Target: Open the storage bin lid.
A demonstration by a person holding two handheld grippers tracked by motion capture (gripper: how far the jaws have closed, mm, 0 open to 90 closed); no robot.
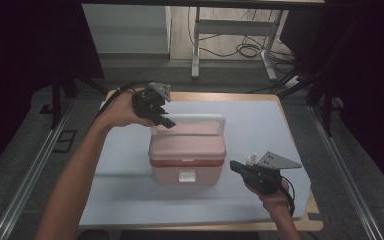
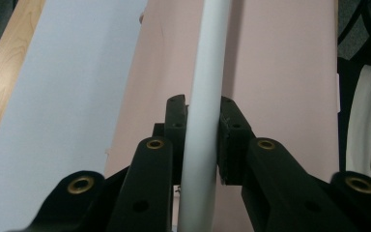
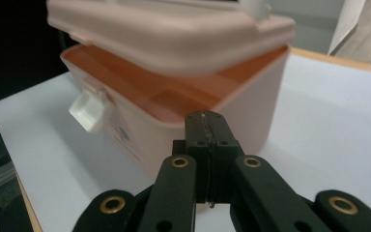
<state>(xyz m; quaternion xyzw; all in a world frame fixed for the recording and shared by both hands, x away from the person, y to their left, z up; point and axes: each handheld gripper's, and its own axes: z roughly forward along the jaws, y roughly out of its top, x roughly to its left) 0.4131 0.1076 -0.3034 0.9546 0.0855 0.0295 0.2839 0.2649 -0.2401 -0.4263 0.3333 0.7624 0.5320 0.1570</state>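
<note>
A dim room surrounds the scene: a grey floor (image 1: 40,150) crossed by metal rails, and at the back a white desk frame (image 1: 230,30) with cables looped beneath it. The wooden bench (image 1: 240,96) carries a pale blue sheet (image 1: 260,130) over most of its top. Near the middle of that sheet sits the pink box (image 1: 187,160), its lid (image 3: 174,34) lifted a little off the base, a white latch (image 3: 91,112) hanging at the front. The left gripper (image 1: 161,119) has its jaws clamped on the box's white handle (image 2: 203,96). The right gripper (image 1: 236,166), just beside the box, has its jaws pressed together with nothing between.
</note>
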